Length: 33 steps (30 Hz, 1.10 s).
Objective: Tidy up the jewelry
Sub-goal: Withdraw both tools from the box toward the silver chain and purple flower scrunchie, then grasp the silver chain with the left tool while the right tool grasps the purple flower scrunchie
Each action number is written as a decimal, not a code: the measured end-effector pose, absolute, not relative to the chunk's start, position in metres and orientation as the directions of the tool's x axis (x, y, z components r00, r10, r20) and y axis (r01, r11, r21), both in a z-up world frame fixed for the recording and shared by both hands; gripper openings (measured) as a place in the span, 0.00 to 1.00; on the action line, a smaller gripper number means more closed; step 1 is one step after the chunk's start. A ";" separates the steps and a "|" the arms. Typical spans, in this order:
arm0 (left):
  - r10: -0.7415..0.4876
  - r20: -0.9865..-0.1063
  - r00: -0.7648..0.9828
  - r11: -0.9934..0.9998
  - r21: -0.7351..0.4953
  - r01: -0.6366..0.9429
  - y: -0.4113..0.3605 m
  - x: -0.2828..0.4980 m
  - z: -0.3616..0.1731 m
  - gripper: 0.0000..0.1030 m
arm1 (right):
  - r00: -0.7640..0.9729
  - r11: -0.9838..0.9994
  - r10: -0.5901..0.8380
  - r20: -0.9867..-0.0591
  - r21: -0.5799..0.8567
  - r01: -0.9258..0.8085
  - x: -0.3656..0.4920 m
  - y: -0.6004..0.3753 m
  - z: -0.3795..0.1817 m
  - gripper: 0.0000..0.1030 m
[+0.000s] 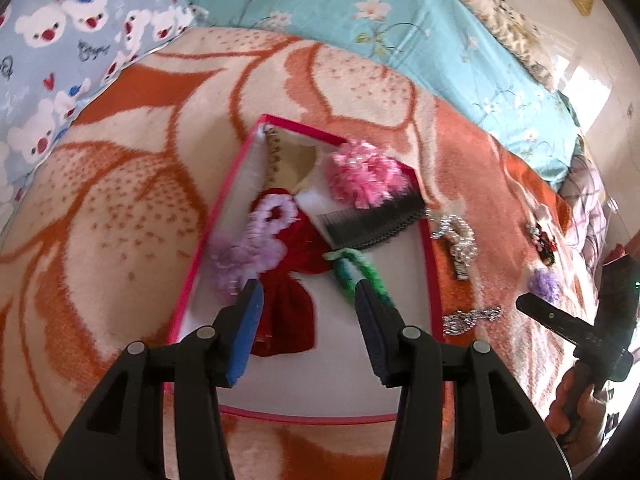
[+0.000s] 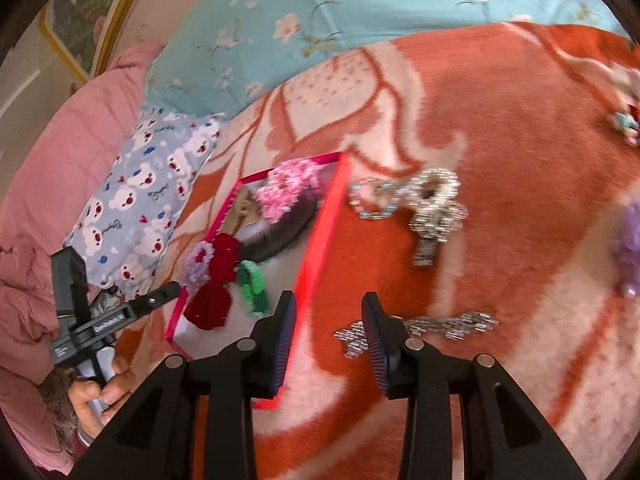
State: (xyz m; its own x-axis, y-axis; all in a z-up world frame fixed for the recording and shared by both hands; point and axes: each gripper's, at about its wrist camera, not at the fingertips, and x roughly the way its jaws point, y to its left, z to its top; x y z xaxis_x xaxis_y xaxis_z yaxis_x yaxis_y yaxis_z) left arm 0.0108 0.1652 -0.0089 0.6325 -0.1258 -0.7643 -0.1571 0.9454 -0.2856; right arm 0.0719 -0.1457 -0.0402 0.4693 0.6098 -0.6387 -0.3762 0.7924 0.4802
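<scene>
A shallow pink-rimmed box (image 1: pixel 434 280) (image 2: pixel 320 232) lies on an orange and cream blanket. It holds a pink pompom (image 1: pixel 366 178) (image 2: pixel 286 190), a black comb (image 1: pixel 372 226), a red bow (image 1: pixel 290 308) (image 2: pixel 212 304), a lilac scrunchie (image 1: pixel 248 248) and a green hair tie (image 1: pixel 360 270) (image 2: pixel 252 288). My left gripper (image 1: pixel 306 292) is open and empty above the box, over the red bow. My right gripper (image 2: pixel 330 304) is open and empty just right of the box rim, by a silver beaded clip (image 2: pixel 424 326) (image 1: pixel 470 318).
On the blanket right of the box lie a silver bow clip (image 2: pixel 434 210) (image 1: pixel 458 244), a beaded ring piece (image 2: pixel 374 198), a purple pompom (image 1: pixel 544 284) (image 2: pixel 630 240) and a small dark red clip (image 1: pixel 544 244). Blue patterned pillows (image 1: pixel 72 48) and a turquoise quilt (image 2: pixel 360 12) lie behind.
</scene>
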 end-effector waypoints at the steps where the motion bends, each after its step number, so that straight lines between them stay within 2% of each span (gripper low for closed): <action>1: -0.131 -0.763 0.633 0.947 -0.286 -0.149 0.161 0.011 -0.008 0.45 | 0.476 0.798 0.603 -0.640 0.480 -0.365 0.071 -0.153 -0.041 0.35; 18: -0.263 -0.767 0.586 0.961 -0.261 0.089 0.056 0.020 0.002 0.45 | 0.576 0.847 0.511 -0.638 0.489 -0.209 0.050 -0.258 -0.044 0.38; 20: -0.278 -0.771 0.573 0.959 -0.257 0.120 0.043 0.021 0.001 0.45 | 0.594 0.852 0.495 -0.634 0.488 -0.189 0.048 -0.270 -0.044 0.42; 24: -0.307 -0.784 0.540 0.952 -0.249 0.179 0.014 0.024 -0.003 0.45 | 0.625 0.859 0.465 -0.627 0.490 -0.148 0.048 -0.293 -0.042 0.42; 25: -0.312 -0.787 0.532 0.950 -0.248 0.190 0.008 0.025 -0.005 0.49 | 0.635 0.863 0.452 -0.626 0.487 -0.134 0.048 -0.298 -0.042 0.43; 26: -0.319 -0.791 0.522 0.947 -0.245 0.207 -0.001 0.027 -0.007 0.52 | 0.647 0.867 0.435 -0.626 0.484 -0.115 0.048 -0.305 -0.041 0.45; 30: -0.343 -0.812 0.472 0.932 -0.233 0.277 -0.030 0.035 -0.018 0.53 | 0.672 0.876 0.400 -0.624 0.477 -0.079 0.053 -0.319 -0.040 0.55; 33: -0.306 -0.837 0.453 0.934 -0.174 0.311 -0.051 0.045 -0.029 0.53 | 0.680 0.880 0.380 -0.627 0.472 -0.057 0.059 -0.327 -0.040 0.56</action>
